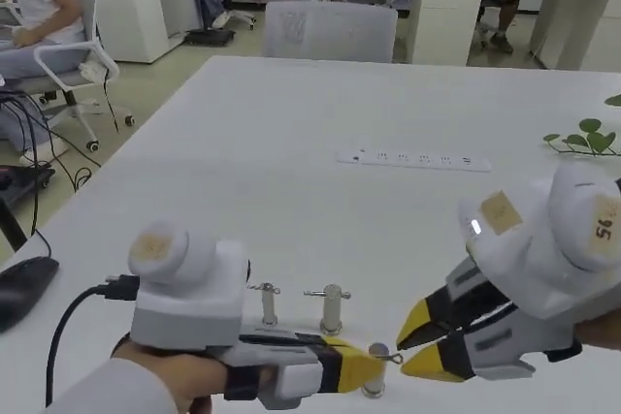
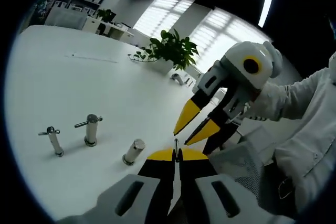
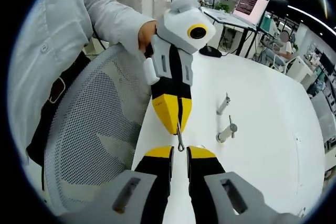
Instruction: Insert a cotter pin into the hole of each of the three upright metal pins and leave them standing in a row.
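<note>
Three metal pins stand in a row near the table's front edge. The far pin (image 1: 269,303) (image 2: 54,140) and the middle pin (image 1: 332,308) (image 2: 92,129) each carry a cotter pin through the top. The near pin (image 1: 376,372) (image 2: 134,151) has a bare top. My left gripper (image 1: 374,364) (image 2: 177,153) is shut on a loose cotter pin (image 1: 392,358) (image 2: 176,144) (image 3: 180,139), whose loop sticks out past the tips, just above the near pin. My right gripper (image 1: 402,358) (image 3: 180,156) is open, its yellow jaws on either side of that cotter pin's free end.
A white power strip (image 1: 412,159) lies mid-table, with plant leaves (image 1: 582,138) at the right edge. A black object with a cable (image 1: 21,290) sits off the left edge. A mesh chair back (image 3: 94,129) stands close to the table's front. People sit at desks behind.
</note>
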